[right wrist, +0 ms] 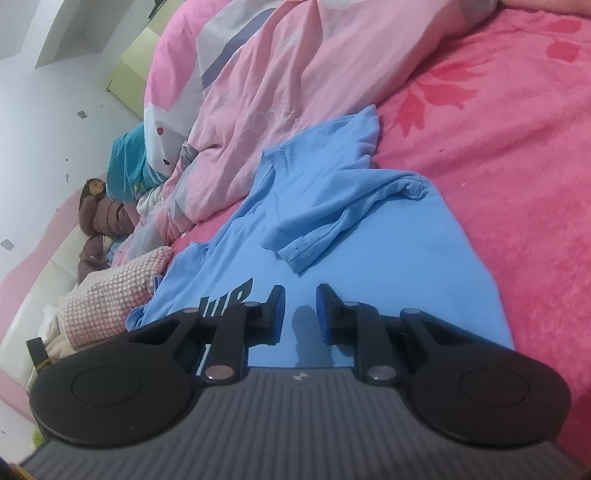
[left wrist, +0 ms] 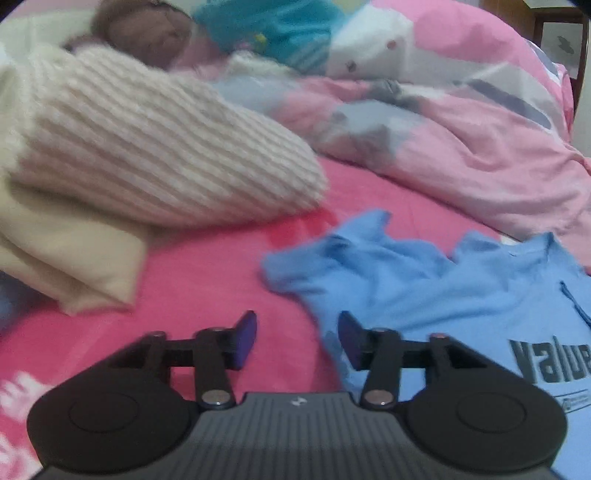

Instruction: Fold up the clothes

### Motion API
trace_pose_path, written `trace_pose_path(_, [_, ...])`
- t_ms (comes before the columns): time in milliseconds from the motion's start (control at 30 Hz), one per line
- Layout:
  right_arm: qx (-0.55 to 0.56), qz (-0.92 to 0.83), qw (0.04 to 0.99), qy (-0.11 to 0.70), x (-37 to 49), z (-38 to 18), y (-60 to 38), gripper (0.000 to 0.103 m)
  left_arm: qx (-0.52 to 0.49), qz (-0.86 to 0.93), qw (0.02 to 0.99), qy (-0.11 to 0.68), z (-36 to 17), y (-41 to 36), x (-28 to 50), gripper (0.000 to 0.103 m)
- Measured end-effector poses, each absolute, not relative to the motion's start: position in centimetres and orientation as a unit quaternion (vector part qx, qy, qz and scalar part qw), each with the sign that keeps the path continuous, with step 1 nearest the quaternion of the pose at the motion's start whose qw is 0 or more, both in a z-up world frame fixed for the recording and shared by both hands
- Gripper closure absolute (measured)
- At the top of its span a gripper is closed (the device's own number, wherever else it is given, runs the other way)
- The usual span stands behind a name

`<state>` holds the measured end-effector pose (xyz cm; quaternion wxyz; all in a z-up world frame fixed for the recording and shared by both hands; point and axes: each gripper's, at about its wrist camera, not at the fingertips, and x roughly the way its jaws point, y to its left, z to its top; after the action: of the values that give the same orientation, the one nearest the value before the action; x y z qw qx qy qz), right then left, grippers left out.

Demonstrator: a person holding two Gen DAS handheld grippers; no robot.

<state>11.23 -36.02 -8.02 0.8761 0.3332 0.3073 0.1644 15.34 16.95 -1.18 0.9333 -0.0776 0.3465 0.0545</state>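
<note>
A light blue T-shirt [left wrist: 424,291] with dark lettering lies on the pink bed sheet [left wrist: 207,280], its near sleeve crumpled. My left gripper [left wrist: 297,325] hovers at the shirt's left edge, open, with only sheet and shirt edge showing in the gap. In the right wrist view the same T-shirt [right wrist: 369,229] lies mostly flat, one sleeve [right wrist: 332,218] folded inward across the body. My right gripper [right wrist: 301,295] sits low over the shirt's lower part, its jaws a narrow gap apart with nothing pinched between them.
A cream ribbed pillow [left wrist: 147,155] lies on a beige folded cloth [left wrist: 66,258] to the left. A rumpled pink duvet [left wrist: 461,140] is heaped behind the shirt. A brown plush toy [left wrist: 147,33] and teal fabric lie at the headboard. Bare sheet [right wrist: 517,147] spreads right of the shirt.
</note>
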Motion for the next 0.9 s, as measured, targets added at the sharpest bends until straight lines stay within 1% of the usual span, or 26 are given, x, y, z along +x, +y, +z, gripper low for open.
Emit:
trace_pose_path(133, [0.341,0.167,0.874,0.304,11.1,-8.2,-36.3,0.087,-0.069,0.053,0.933,0.349,0.2,17.5,15.1,0.054])
trace_pose_path(300, [0.342,0.167,0.874,0.301,10.9,-8.3,-36.4,0.087,-0.033,0.041,0.936,0.348,0.9,16.7,16.3,0.049])
trace_pose_path(367, [0.342,0.167,0.875,0.301,10.9,-8.3,-36.4,0.087,-0.027,0.037,0.934,0.354,0.8,16.8,17.0,0.049])
trace_pose_path(533, [0.334,0.158,0.873,0.318,11.1,-7.8,-36.1,0.086,-0.052,0.02,0.933,0.354,0.0,18.5,17.6,0.049])
trace_pose_path(633, [0.291,0.127,0.881,0.352,11.3,-5.4,-34.4,0.079,-0.097,0.005,0.934,0.344,-1.1,19.6,17.4,0.049])
trace_pose_path(667, [0.264,0.129,0.889,0.352,11.3,-4.1,-33.2,0.076,-0.115,-0.002,0.934,0.339,-1.5,20.0,17.4,0.049])
trace_pose_path(700, [0.237,0.132,0.896,0.351,11.3,-2.8,-32.0,0.076,-0.128,-0.006,0.933,0.336,-1.7,20.3,17.4,0.049])
trace_pose_path(733, [0.227,0.154,0.897,0.346,11.6,-1.5,-30.6,0.075,-0.14,-0.009,0.932,0.333,-2.0,20.6,17.4,0.049])
trace_pose_path(833, [0.21,0.224,0.889,0.339,13.1,2.1,-26.5,0.069,-0.158,-0.01,0.931,0.329,-2.4,21.0,17.8,0.049])
trace_pose_path(900, [0.218,0.282,0.865,0.352,15.5,3.5,-23.1,0.063,-0.159,-0.012,0.933,0.324,-2.6,21.2,18.2,0.048])
